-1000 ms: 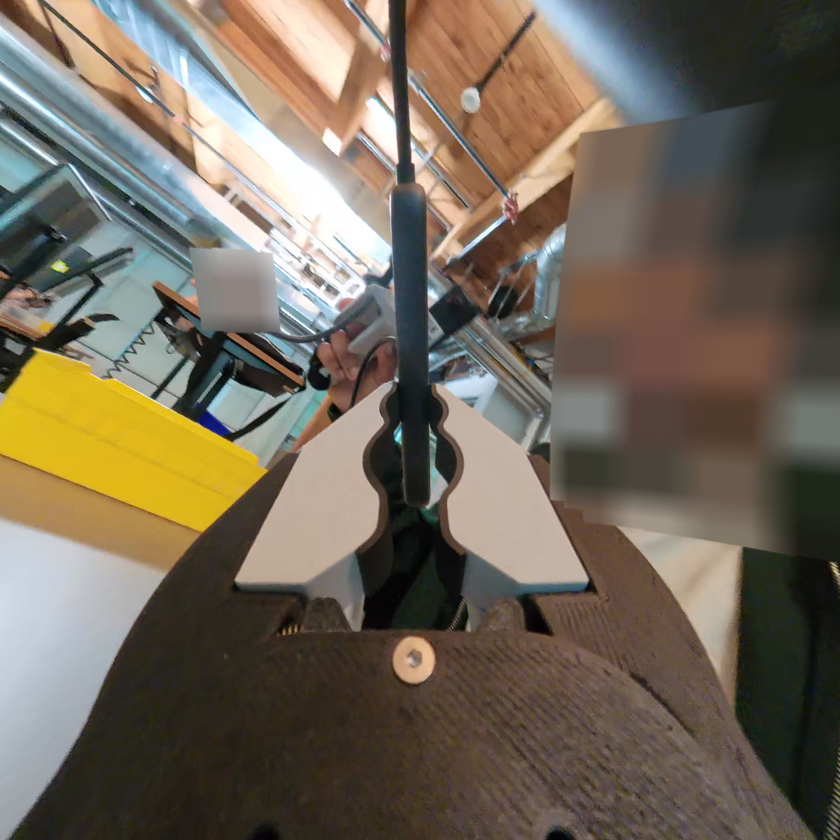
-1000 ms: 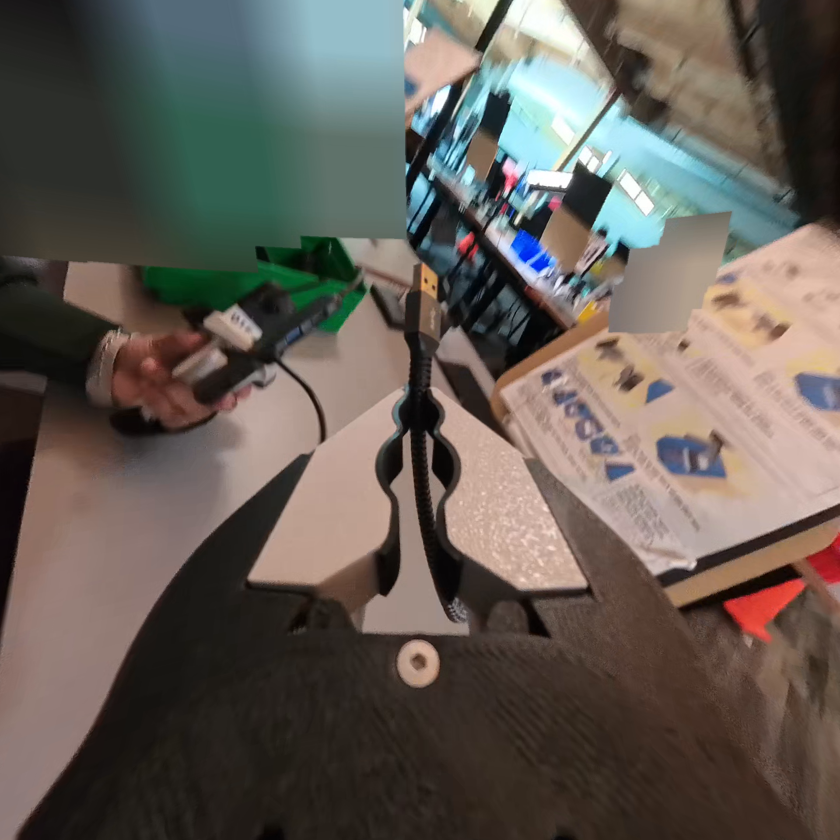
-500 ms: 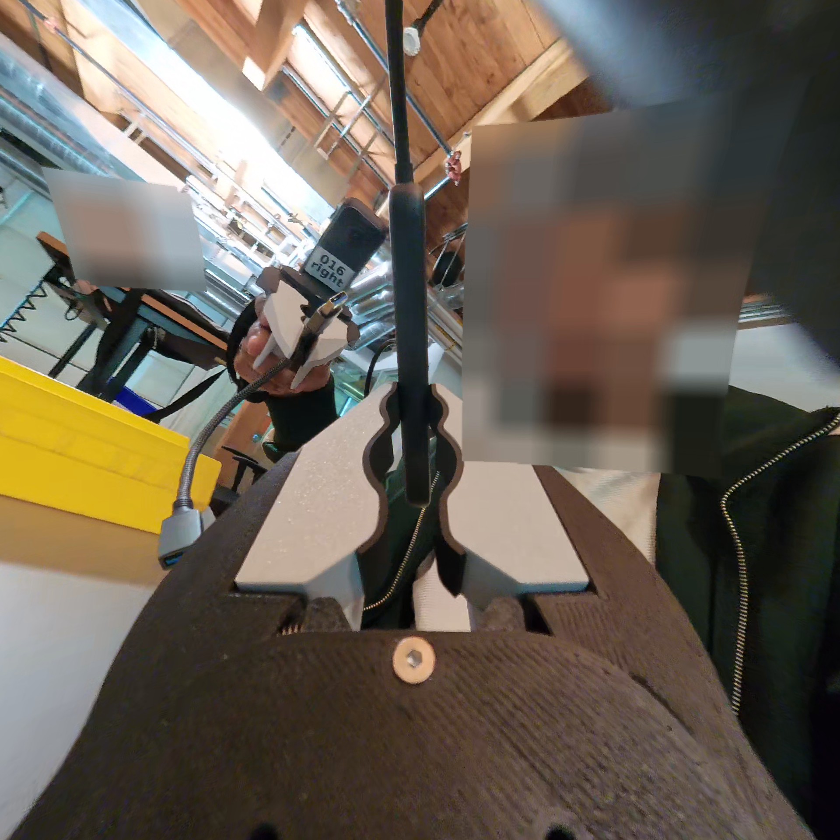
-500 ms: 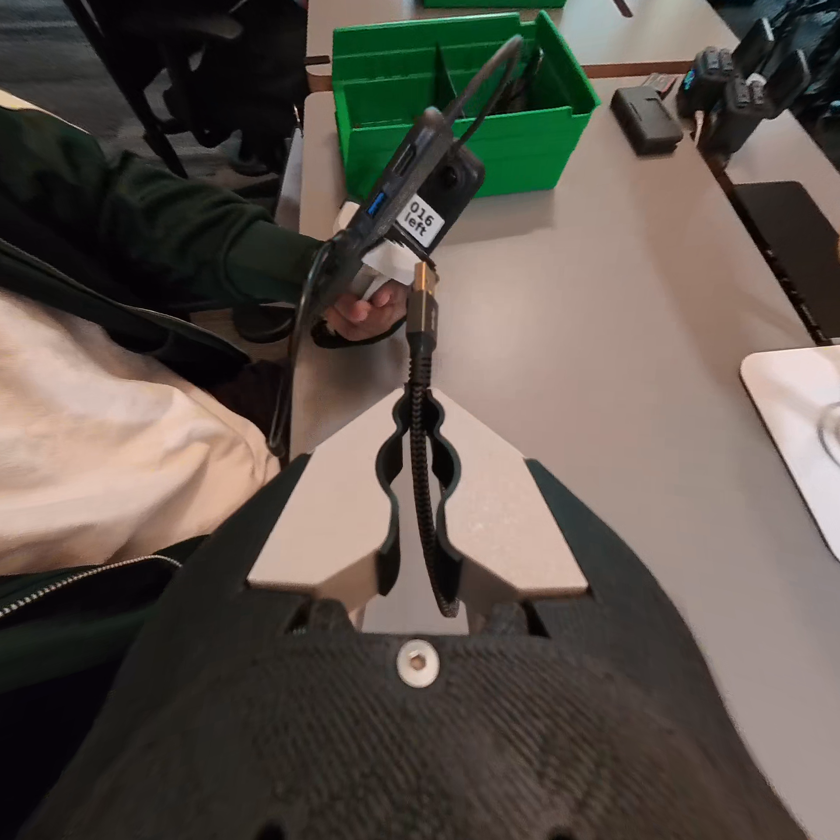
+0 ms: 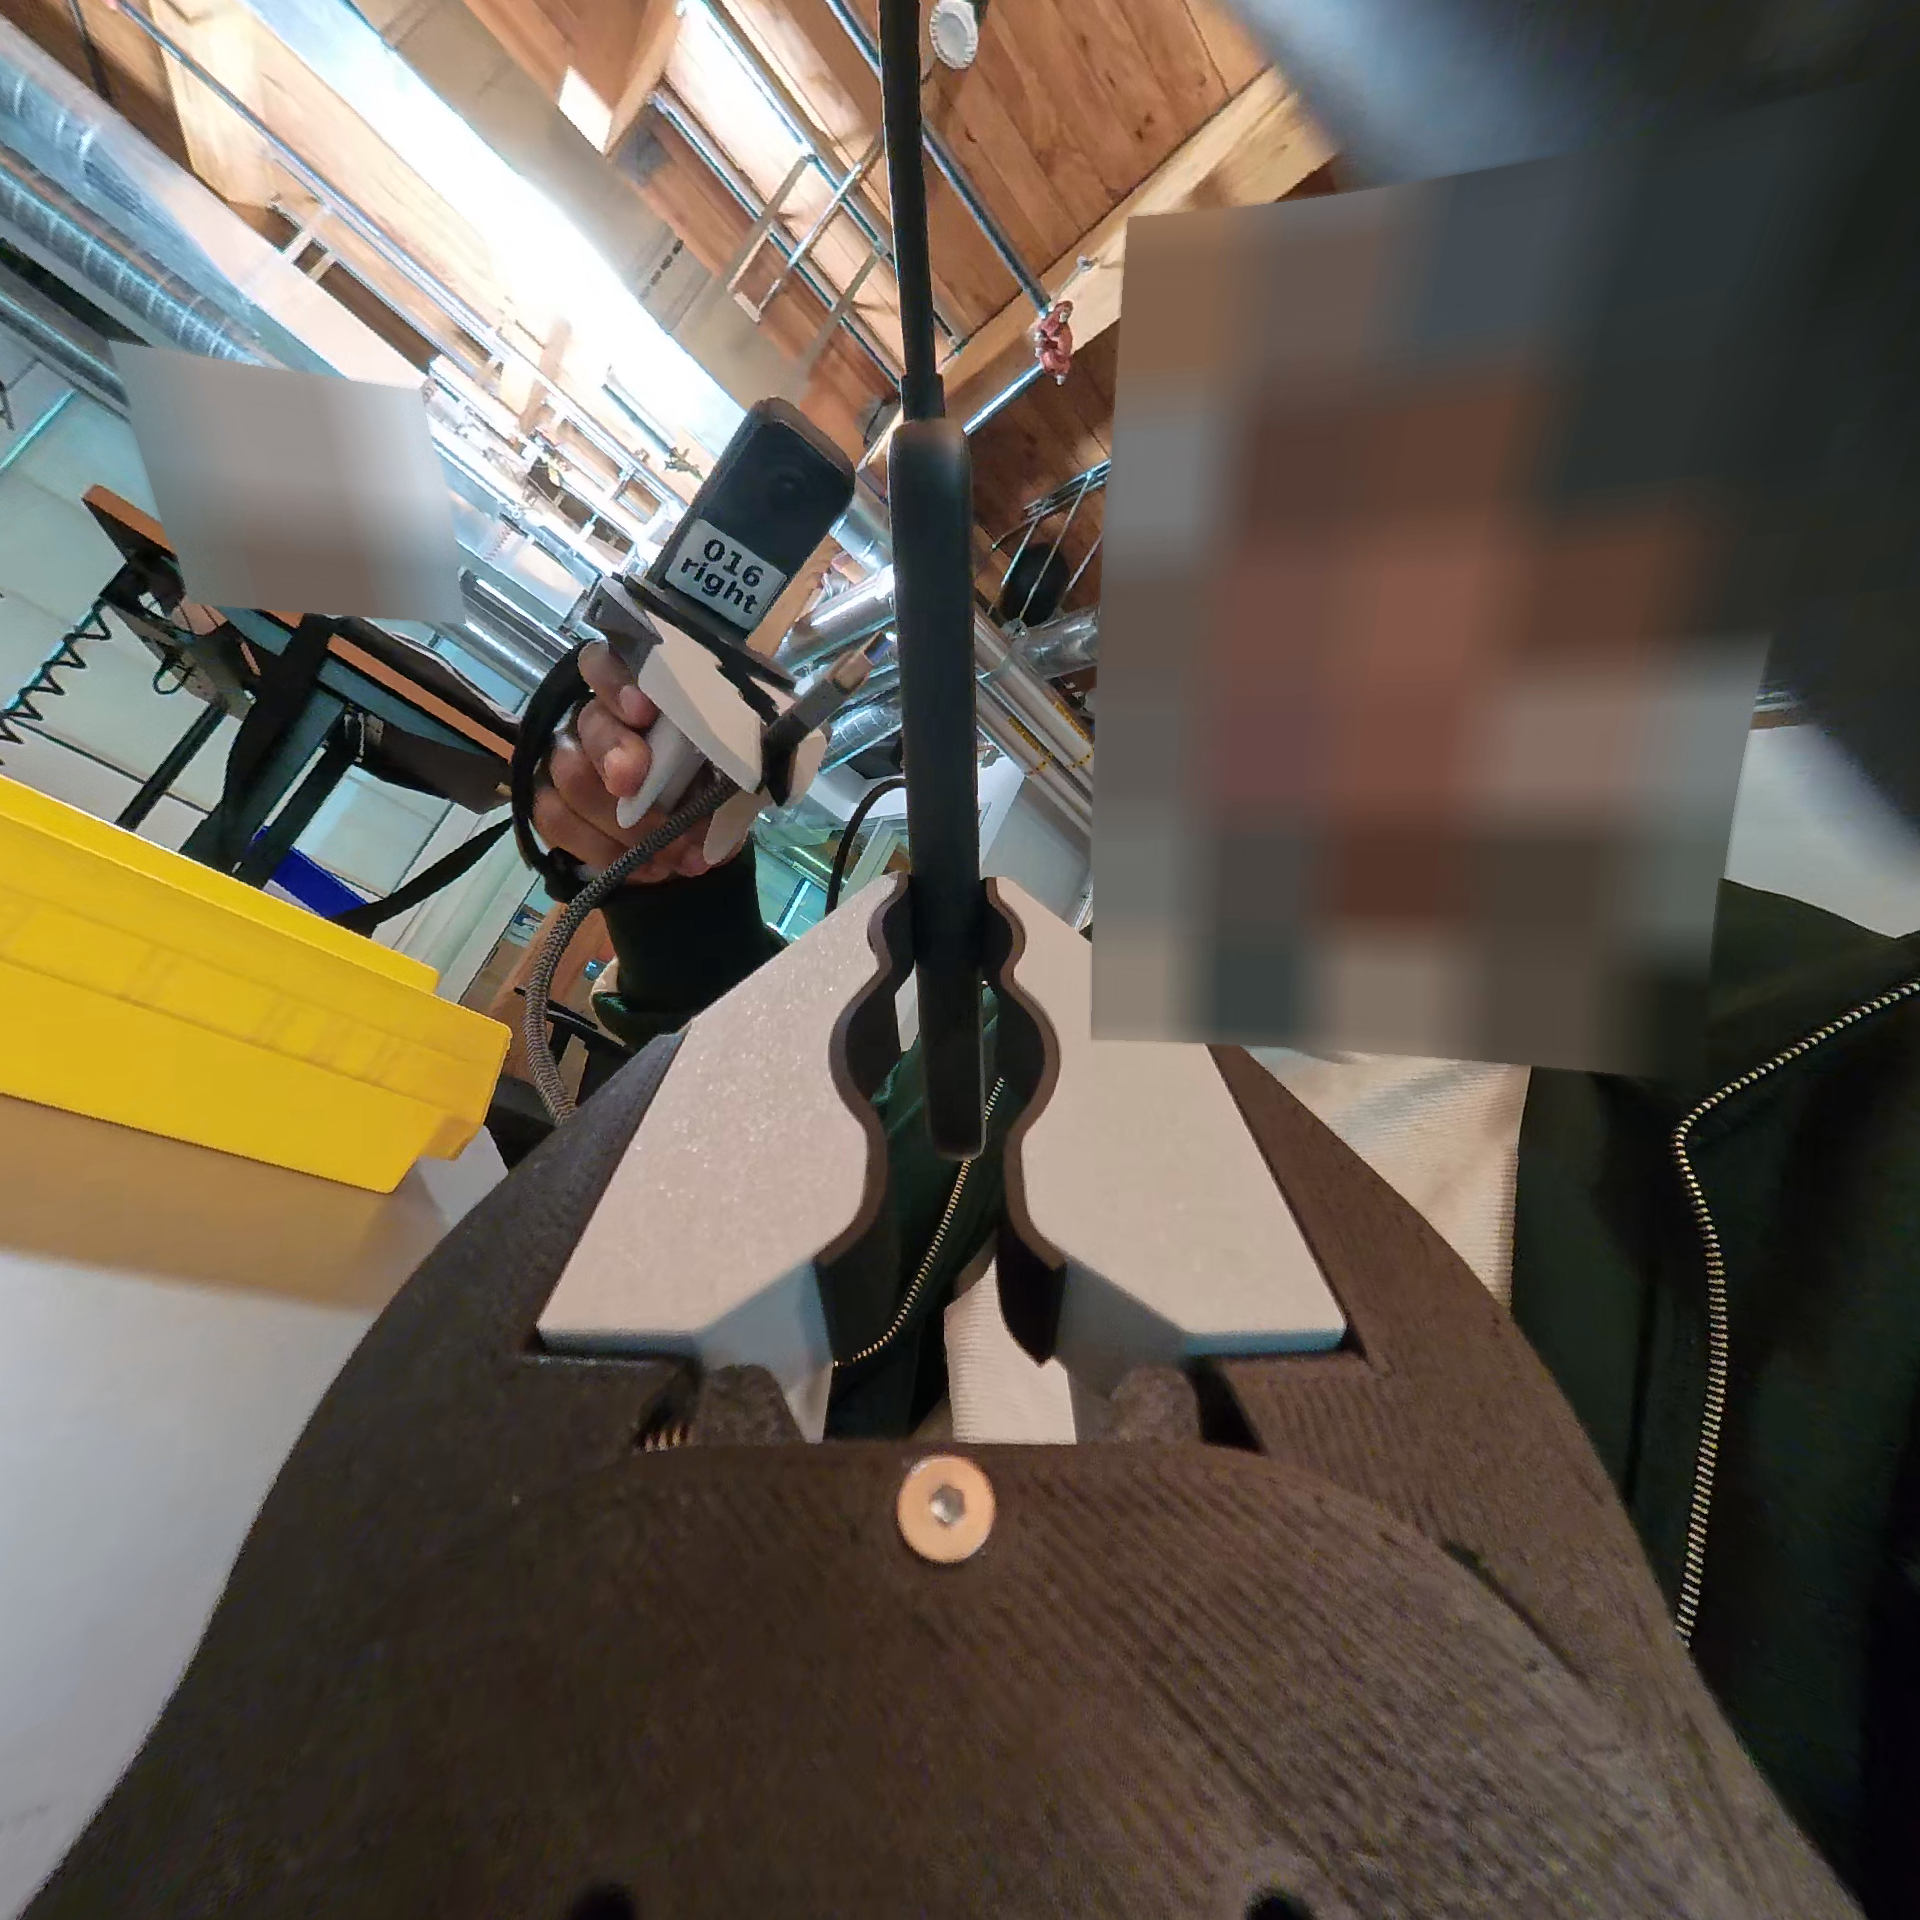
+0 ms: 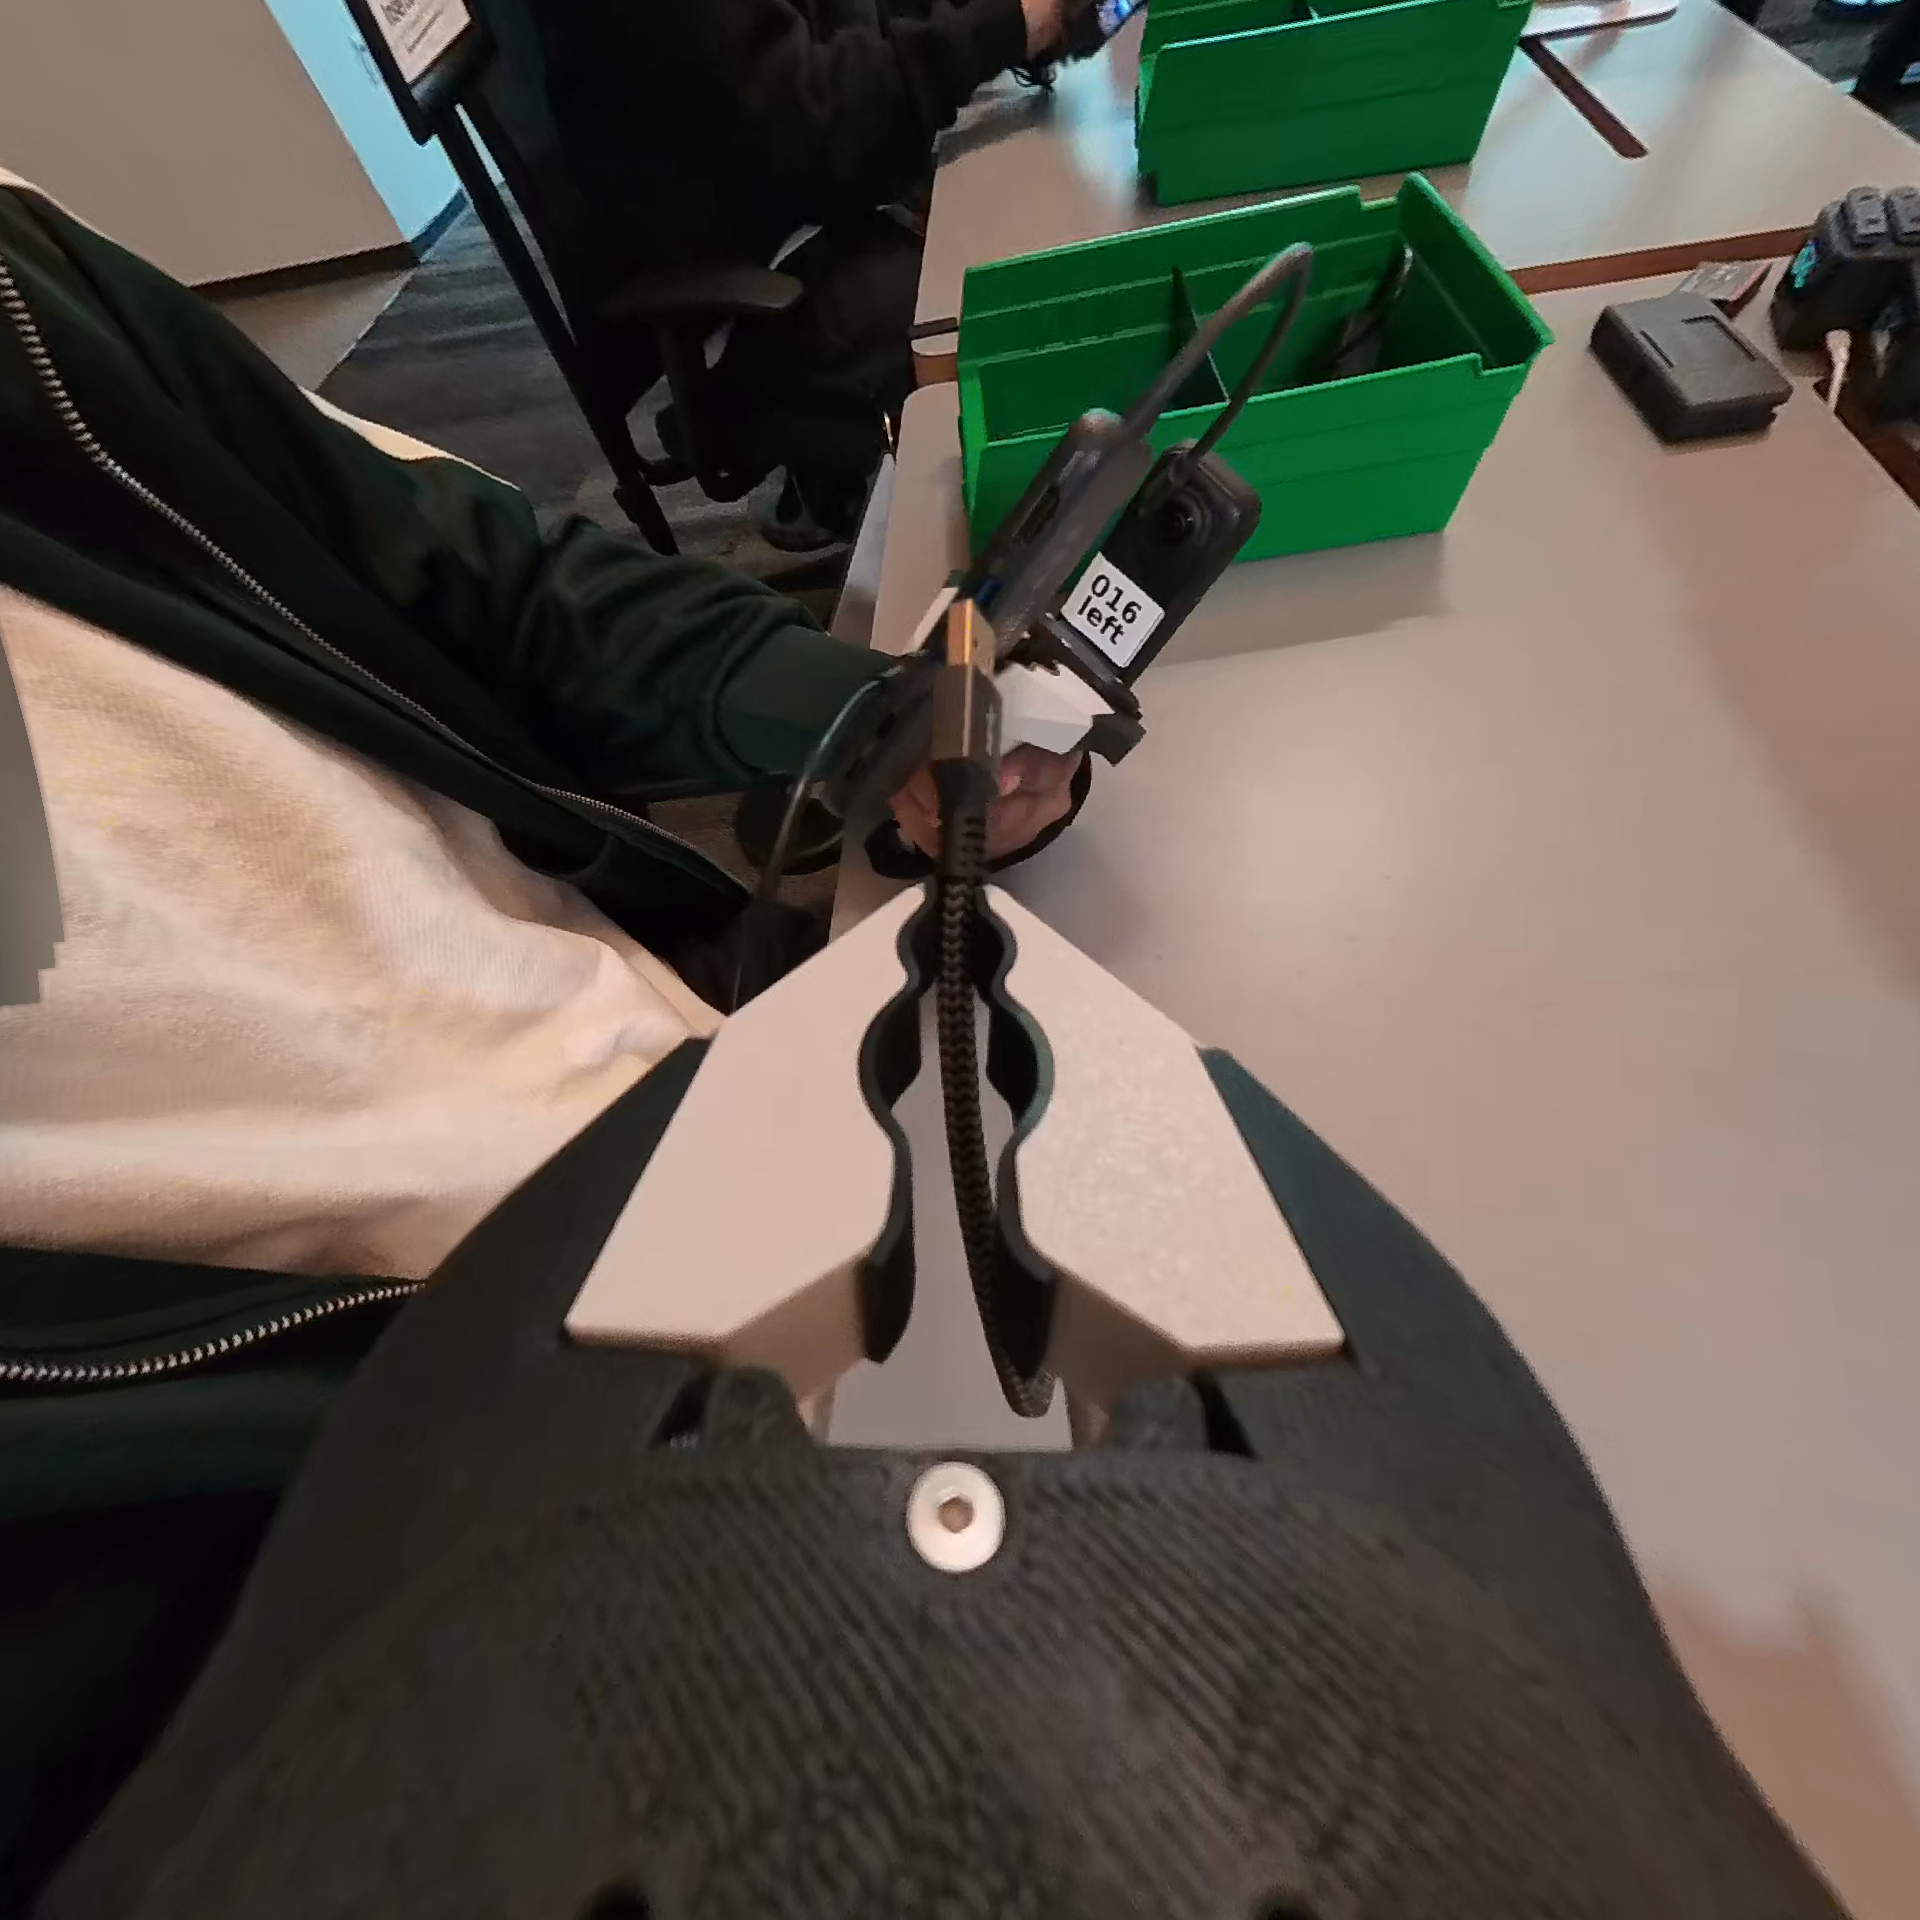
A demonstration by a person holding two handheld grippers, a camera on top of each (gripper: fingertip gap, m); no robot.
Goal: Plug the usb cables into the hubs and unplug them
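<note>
Plug nearly at the hub's port.
My right gripper (image 6: 951, 935) clamps the braided cable (image 6: 961, 1049), my left gripper (image 5: 945, 914) clamps the hub (image 5: 935, 727); a tilted plug (image 6: 961, 686) could jam.

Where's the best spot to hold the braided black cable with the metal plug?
Probably the rigid dark housing of the braided black cable just behind the metal plug, pinched from both sides. The braid is floppy: the right gripper, shut on it lower down, leaves the plug standing free, so it may wobble near the dark slim hub.
</note>
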